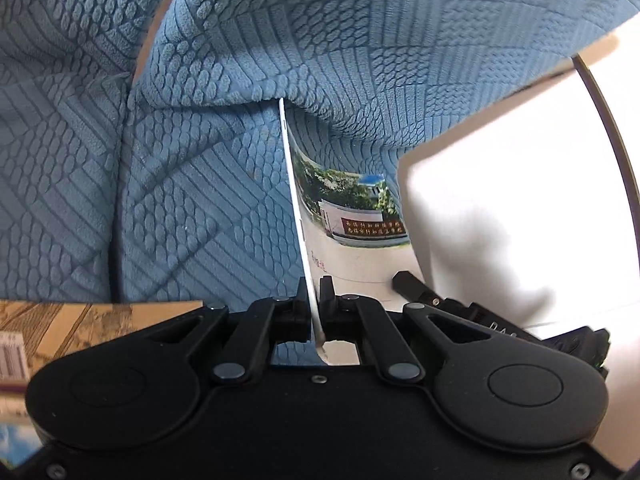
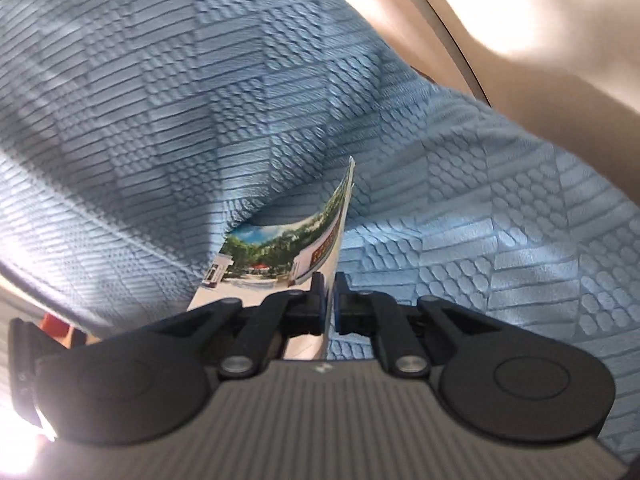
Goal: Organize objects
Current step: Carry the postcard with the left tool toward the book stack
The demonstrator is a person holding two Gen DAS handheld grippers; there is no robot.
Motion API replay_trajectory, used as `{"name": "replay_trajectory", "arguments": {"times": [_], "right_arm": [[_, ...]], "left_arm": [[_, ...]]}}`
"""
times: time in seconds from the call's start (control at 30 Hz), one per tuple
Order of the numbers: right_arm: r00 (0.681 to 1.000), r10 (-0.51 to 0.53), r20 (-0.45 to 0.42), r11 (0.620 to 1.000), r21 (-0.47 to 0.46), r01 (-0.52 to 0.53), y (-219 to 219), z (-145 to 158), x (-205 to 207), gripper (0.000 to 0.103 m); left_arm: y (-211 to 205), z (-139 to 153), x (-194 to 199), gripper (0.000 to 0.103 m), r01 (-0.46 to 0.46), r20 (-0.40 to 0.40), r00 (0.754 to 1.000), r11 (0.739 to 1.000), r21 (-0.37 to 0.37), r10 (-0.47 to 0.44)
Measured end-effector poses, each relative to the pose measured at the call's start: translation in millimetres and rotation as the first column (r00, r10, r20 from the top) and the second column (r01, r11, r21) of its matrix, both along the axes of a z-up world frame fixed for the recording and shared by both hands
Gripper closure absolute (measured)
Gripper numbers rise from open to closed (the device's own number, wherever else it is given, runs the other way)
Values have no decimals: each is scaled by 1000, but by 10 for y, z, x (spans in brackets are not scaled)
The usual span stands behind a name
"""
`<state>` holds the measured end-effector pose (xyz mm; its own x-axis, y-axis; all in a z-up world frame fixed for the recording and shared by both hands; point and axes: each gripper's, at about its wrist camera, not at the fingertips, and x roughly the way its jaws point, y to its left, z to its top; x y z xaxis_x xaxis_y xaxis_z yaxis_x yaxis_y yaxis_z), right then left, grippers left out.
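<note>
A thin booklet with a photo of trees and a walled gate on its cover stands on edge above a blue textured sofa cover. My left gripper is shut on its lower edge, the white edge running straight up between the fingers. In the right wrist view the same booklet bends away to the left, and my right gripper is shut on it with its blue pads pressing the sheet. The sofa cover fills the background there.
A brown book with a barcode lies at the lower left on the sofa, with another cover below it. Black housing of the other gripper shows at the right. A bright white surface and a tan wall lie beyond.
</note>
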<state>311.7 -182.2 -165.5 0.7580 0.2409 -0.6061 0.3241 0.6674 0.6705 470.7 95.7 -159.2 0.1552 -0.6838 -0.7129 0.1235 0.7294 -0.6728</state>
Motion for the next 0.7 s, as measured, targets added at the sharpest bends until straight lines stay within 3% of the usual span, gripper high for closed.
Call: {"name": "replay_trajectory", "arguments": {"times": [0.37, 0.7], "right_arm": [[999, 32, -24, 998, -57, -33, 153, 220, -434, 97], [998, 63, 17, 993, -101, -61, 397, 581, -744, 97]], "left_arm": [[197, 243, -485, 101, -2, 29, 1000, 1000, -19, 2], [475, 655, -908, 100, -28, 91, 995, 999, -28, 30]]}}
